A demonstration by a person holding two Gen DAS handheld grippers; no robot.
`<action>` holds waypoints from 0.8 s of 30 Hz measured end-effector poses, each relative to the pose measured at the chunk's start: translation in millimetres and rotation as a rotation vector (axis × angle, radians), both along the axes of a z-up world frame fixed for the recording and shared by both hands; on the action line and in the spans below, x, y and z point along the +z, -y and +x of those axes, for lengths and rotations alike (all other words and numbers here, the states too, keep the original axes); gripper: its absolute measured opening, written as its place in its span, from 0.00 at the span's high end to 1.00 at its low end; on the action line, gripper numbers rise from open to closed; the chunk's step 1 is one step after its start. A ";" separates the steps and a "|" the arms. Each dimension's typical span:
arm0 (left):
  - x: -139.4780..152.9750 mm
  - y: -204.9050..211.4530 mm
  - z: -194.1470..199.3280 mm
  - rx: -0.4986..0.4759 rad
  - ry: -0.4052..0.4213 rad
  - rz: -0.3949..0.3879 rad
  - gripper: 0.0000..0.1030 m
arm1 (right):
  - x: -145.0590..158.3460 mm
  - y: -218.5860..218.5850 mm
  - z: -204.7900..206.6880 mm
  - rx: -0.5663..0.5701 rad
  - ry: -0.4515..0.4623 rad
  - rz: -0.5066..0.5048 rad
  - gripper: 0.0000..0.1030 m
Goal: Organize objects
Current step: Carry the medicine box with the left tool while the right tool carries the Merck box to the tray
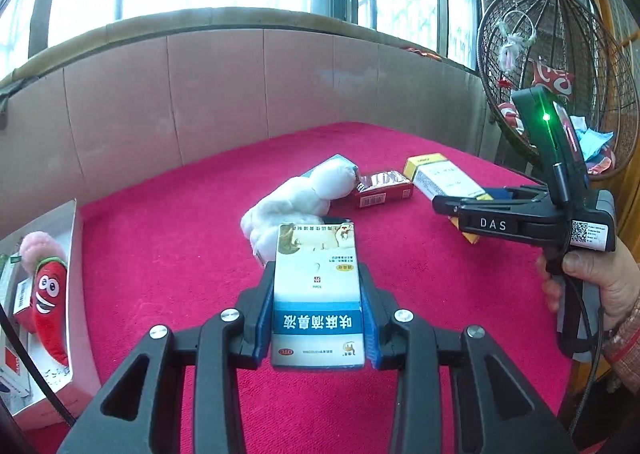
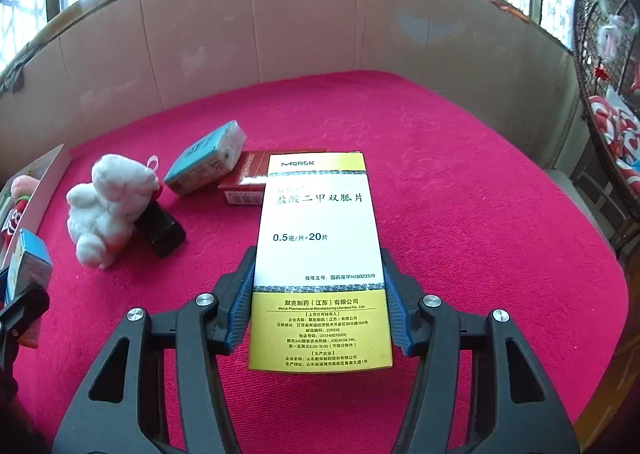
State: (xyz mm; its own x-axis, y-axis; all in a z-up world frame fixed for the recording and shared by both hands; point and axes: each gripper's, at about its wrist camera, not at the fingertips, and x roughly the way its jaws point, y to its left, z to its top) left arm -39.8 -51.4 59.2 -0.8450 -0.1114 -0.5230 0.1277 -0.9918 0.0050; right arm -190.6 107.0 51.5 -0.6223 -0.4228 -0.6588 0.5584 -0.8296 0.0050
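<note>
Boxes fill both my claws. My left claw [image 1: 318, 318] is clamped on a blue-and-white medicine box [image 1: 318, 294], its print upside down to me, with a red "OTC" oval near my end, lifted over the pink cloth [image 1: 160, 254]. My right claw [image 2: 320, 302] pinches a white-and-yellow box [image 2: 320, 254] by its long sides; I read "Merck" at its far end, "0.5" and "20" in the middle, "H20023370" lower down. Beyond it a red carton [image 2: 244, 177] lies flat on the cloth with a teal box [image 2: 206, 157] leaning on it. Left of them a white plush [image 2: 108, 205] lies against a dark bottle [image 2: 162, 228]. At the far left, a tray [image 1: 74, 254] holds a red pepper toy [image 1: 48, 298]. "DAS" is printed on my right claw's side.
</note>
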 end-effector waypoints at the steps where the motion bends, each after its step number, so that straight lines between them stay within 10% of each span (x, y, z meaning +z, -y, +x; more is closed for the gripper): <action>1: 5.5 -0.3 3.6 0.002 -0.005 -0.008 0.65 | 2.2 0.8 2.0 -0.009 -0.025 0.003 0.46; 24: 53.1 53.2 61.5 0.229 -0.146 0.021 0.65 | 63.0 51.4 91.4 0.123 -0.155 -0.086 0.45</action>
